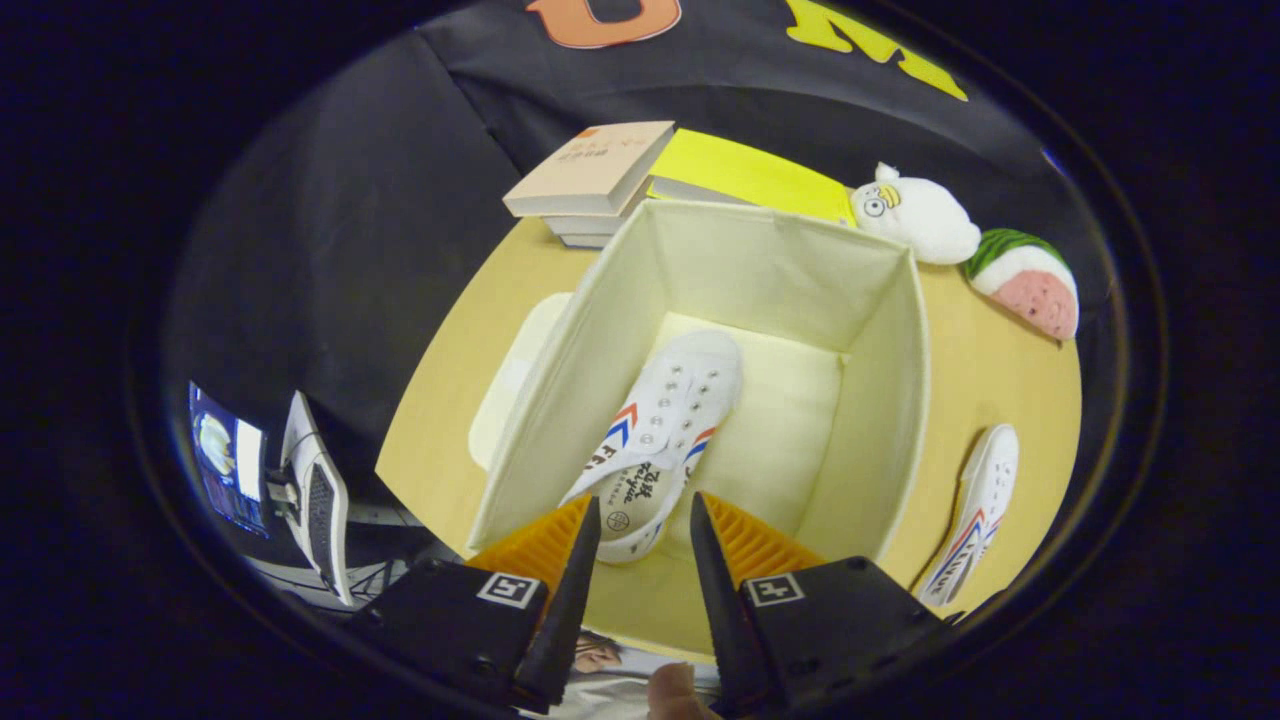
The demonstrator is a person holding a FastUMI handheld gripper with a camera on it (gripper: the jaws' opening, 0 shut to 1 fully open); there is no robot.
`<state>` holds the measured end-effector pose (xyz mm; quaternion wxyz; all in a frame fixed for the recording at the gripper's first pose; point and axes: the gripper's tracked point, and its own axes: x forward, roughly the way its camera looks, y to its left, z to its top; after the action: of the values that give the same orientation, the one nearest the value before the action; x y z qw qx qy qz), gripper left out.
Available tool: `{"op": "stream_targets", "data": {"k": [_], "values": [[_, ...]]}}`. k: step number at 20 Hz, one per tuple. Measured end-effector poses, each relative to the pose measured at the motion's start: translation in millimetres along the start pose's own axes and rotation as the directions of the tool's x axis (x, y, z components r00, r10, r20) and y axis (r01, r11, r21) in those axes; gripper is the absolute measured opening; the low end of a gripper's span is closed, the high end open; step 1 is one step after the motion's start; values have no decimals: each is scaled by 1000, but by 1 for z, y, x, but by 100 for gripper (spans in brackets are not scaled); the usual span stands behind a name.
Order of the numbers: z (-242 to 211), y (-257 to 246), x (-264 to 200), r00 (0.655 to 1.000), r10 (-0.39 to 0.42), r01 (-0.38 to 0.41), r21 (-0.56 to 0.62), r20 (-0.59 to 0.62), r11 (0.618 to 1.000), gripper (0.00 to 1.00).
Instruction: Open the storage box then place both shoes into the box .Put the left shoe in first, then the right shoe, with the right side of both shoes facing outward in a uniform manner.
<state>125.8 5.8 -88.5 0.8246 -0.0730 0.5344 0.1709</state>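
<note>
The cream fabric storage box (pixel 560 400) stands open on the yellow table, its lid (pixel 510 385) lying flat on the table at its left. One white shoe (pixel 665 425) with red and blue chevrons lies inside, against the left wall, heel toward me. The second white shoe (pixel 975 510) lies on the table to the right of the box. My gripper (pixel 645 525) hovers above the box's near edge, open, its fingers either side of the inner shoe's heel and apart from it.
Behind the box lie stacked books (pixel 590 170) and a yellow book (pixel 750 175). A white plush bird (pixel 920 215) and a watermelon plush (pixel 1030 285) sit at the back right. A laptop (pixel 315 490) and a screen (pixel 228 460) stand off the table's left.
</note>
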Motion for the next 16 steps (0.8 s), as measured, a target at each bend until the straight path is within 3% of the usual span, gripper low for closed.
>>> {"op": "stream_targets", "data": {"k": [4,7,11,15,16], "values": [[-9,-38,-45,997,-66,67,-29,38,997,61],[-21,-95,-71,980,-196,199,-76,45,977,61],[-56,-184,-86,916,-402,397,-114,-20,911,68],[-91,-248,-87,860,-504,495,-112,-78,862,73],[-95,-263,-81,850,-520,511,-106,-83,853,79]]}}
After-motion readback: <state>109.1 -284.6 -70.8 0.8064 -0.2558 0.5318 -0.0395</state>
